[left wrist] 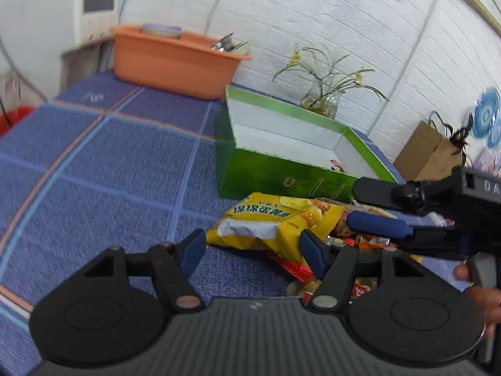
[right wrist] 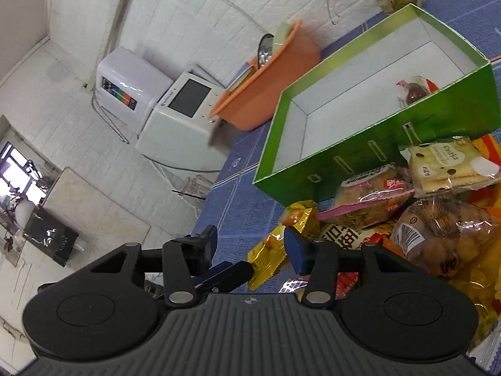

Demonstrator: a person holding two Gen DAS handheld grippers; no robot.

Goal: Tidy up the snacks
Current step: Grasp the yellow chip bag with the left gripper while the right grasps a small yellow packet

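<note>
The left claw [left wrist: 252,250] stood open with nothing between its blue pads, which hung just above the blue checked counter [left wrist: 109,163] at the near edge of a heap of snacks. A yellow bag [left wrist: 275,222] lay just beyond and partly between the fingertips, untouched. To its right, the right claw [left wrist: 372,210] reached in sideways over the same heap, a hand [left wrist: 479,288] gripping its handle at the frame's edge.

In the right wrist view, the right claw [right wrist: 250,250] was also open and held nothing; a gold wrapper [right wrist: 269,257] lay below the gap, with a tip of the left claw showing under it. Past that, the pile spread to the right: a pink-edged packet [right wrist: 372,194], a clear bag of buns [right wrist: 444,238] and a cracker pack [right wrist: 451,166].

Behind the pile sat a green box [right wrist: 360,163], open-topped with a white inside, and one snack [right wrist: 415,91] already lay in its far corner. Farther back stood an orange basin [left wrist: 175,62] and a glass vase [left wrist: 322,101] with thin stems, against a white brick wall [left wrist: 313,9]
</note>
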